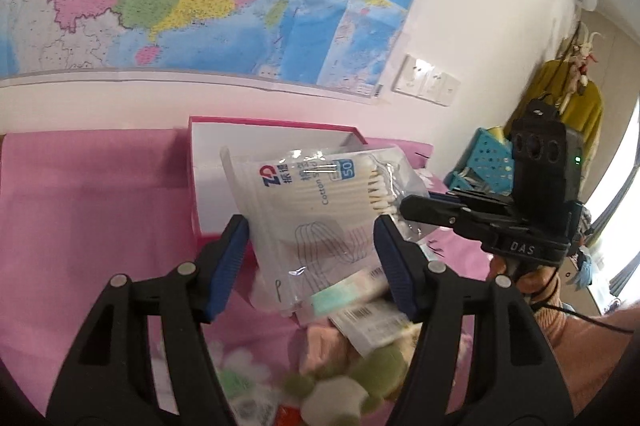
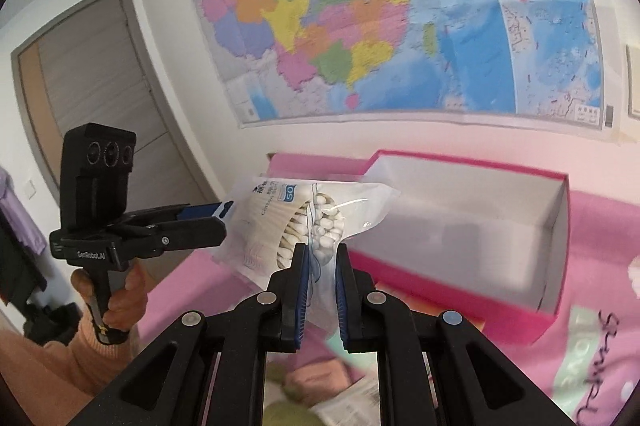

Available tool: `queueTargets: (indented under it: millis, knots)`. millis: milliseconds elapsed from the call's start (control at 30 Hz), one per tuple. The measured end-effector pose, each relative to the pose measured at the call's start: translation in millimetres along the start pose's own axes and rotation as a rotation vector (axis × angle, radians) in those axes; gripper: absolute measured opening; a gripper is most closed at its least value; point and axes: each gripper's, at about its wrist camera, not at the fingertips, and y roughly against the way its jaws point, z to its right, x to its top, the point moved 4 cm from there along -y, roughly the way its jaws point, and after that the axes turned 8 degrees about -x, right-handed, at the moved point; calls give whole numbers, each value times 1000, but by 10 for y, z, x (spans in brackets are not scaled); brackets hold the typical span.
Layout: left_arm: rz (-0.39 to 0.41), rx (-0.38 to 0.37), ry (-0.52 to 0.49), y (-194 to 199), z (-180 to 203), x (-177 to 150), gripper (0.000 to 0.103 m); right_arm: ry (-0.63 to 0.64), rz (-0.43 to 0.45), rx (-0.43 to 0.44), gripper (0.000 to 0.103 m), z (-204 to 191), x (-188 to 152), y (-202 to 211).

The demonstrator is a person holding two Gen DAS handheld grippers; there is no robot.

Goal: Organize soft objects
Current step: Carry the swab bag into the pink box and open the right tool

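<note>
Cotton-swab bag held aloft, near the open pink box, above the bed's pink cover: right tongs pinched narrow on its edge, left tongs clamped across its width, likely to steady the floppy pack for boxing.

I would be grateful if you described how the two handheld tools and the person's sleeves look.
Both tools, left and right, are black plastic with ribbed blue pads and silver pivot pins. Each carries a black camera block with three round lenses; the right one's shows a green light, and a thin black cable trails from it. White lettering marks each body. The sleeves are peach knit.
</note>
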Motion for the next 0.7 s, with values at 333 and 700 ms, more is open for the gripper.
queueTargets:
  millis: [333,700]
  knots:
    - [-77,44,48,-586,-374,195,66,-82,-87,-28,12,454,187,-519]
    - [-169,92,122,-1007,-691,120,66,-133,-223,-96,18,774,108,-1087]
